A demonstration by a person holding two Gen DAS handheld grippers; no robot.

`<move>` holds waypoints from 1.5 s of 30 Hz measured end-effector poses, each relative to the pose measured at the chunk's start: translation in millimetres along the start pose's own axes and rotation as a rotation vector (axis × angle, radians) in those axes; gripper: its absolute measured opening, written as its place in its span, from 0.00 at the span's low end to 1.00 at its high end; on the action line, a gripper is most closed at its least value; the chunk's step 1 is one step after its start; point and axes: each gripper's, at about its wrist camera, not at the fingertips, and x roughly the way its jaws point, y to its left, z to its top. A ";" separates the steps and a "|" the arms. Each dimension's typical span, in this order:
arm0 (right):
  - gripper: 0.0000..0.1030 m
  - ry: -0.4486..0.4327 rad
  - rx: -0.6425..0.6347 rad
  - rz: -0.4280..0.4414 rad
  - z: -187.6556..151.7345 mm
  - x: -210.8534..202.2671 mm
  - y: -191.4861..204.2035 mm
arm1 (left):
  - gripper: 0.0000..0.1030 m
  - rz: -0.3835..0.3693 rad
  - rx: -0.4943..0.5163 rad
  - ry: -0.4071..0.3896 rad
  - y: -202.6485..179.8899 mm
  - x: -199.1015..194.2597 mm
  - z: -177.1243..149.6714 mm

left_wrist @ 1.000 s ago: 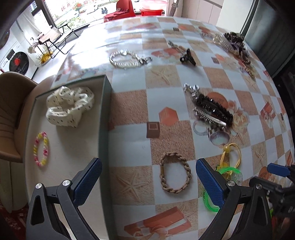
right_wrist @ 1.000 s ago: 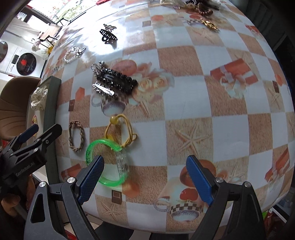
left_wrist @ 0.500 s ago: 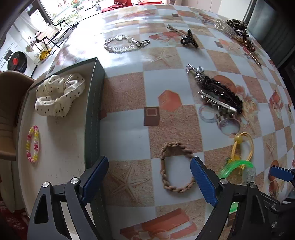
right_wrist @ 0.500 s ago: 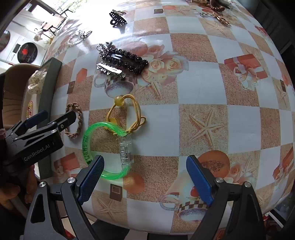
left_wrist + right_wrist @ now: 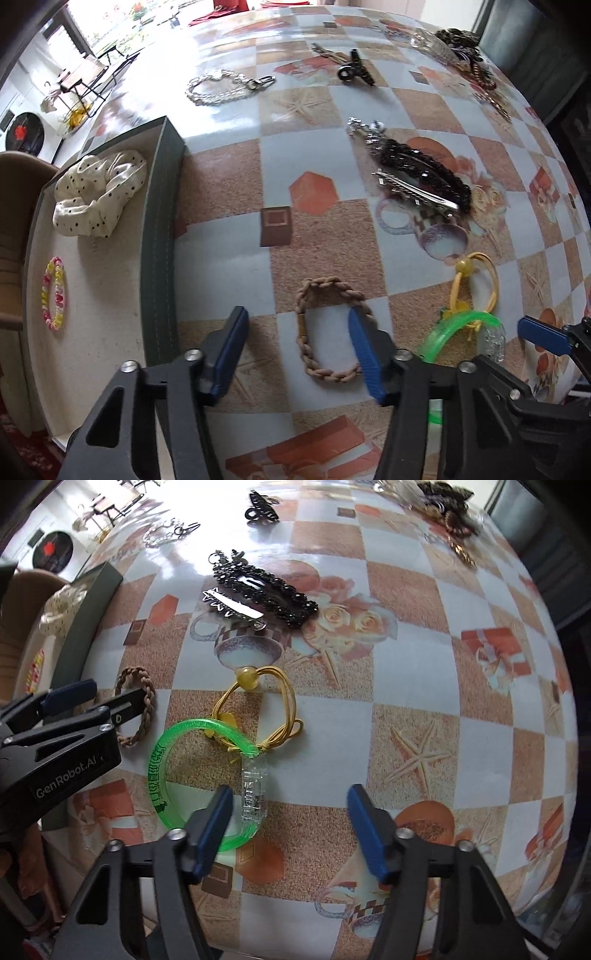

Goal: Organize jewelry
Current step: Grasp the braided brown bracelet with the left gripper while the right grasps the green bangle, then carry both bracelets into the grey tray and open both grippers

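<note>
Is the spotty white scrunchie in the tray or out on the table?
In. The scrunchie lies on the pale floor inside the tray's dark wall, beside a small beaded ring.

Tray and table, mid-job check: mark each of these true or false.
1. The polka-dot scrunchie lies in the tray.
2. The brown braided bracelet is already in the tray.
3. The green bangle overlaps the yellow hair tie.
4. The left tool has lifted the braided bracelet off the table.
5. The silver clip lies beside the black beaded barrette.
1. True: the polka-dot scrunchie lies in the tray.
2. False: the brown braided bracelet lies on the table, outside the tray.
3. True: the green bangle crosses over the yellow hair tie.
4. False: the left tool straddles the bracelet, jaws just closing, pads not yet pressing; it lies flat.
5. True: the silver clip lies against the black beaded barrette.
</note>
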 end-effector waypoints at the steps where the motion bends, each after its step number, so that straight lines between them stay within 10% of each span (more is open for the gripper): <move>1: 0.55 -0.002 -0.007 -0.010 -0.4 -0.1 2.5 | 0.46 -0.009 0.003 0.002 -0.8 -0.4 -0.1; 5: 0.44 -0.006 -0.005 -0.031 -1.6 -0.9 2.5 | 0.31 -0.035 0.019 0.006 -7.3 -1.7 -0.3; 7: 0.34 -0.009 -0.001 -0.029 -1.8 -2.3 -0.7 | 0.07 -0.045 0.033 0.008 -13.5 -2.1 -0.2; 10: 0.10 -0.004 0.004 -0.015 -2.8 -3.2 -2.6 | 0.07 -0.074 0.022 0.019 -11.9 -3.7 0.5; 28: 0.10 -0.004 0.175 0.152 -10.1 -51.0 -51.4 | 0.07 -0.212 -0.045 -0.027 18.6 -61.3 3.0; 45: 0.10 -0.093 0.314 0.159 7.3 -109.2 -50.5 | 0.07 -0.214 0.123 -0.039 28.2 -107.3 17.7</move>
